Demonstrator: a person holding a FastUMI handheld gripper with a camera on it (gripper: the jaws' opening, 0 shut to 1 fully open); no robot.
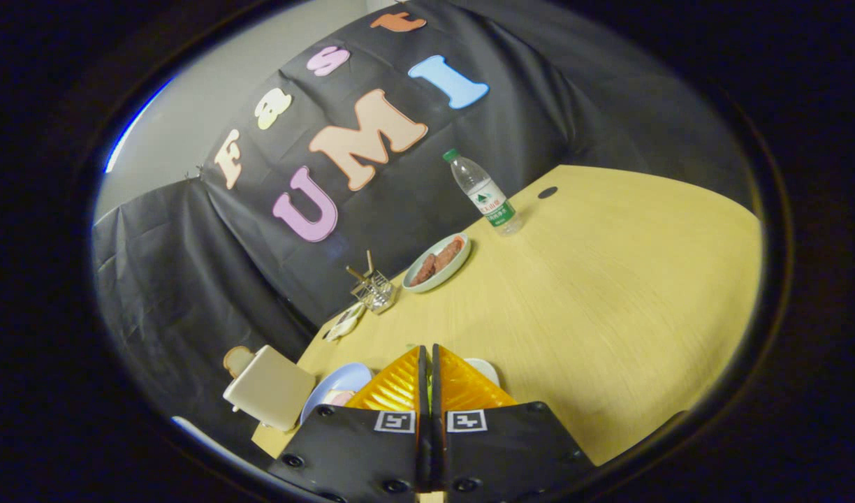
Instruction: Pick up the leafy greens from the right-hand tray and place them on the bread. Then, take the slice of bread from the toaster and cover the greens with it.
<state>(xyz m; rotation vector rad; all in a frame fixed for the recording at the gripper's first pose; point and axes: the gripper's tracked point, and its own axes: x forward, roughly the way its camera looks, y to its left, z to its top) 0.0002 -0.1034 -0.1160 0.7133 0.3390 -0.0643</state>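
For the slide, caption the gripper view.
Gripper with fingers nearly closed over a wooden table; toaster, plate of brown food and water bottle nearby.

The gripper [427, 363] hangs over the table [609, 314], fingers nearly closed, just right of the toaster [270, 388] holding bread [237, 359].
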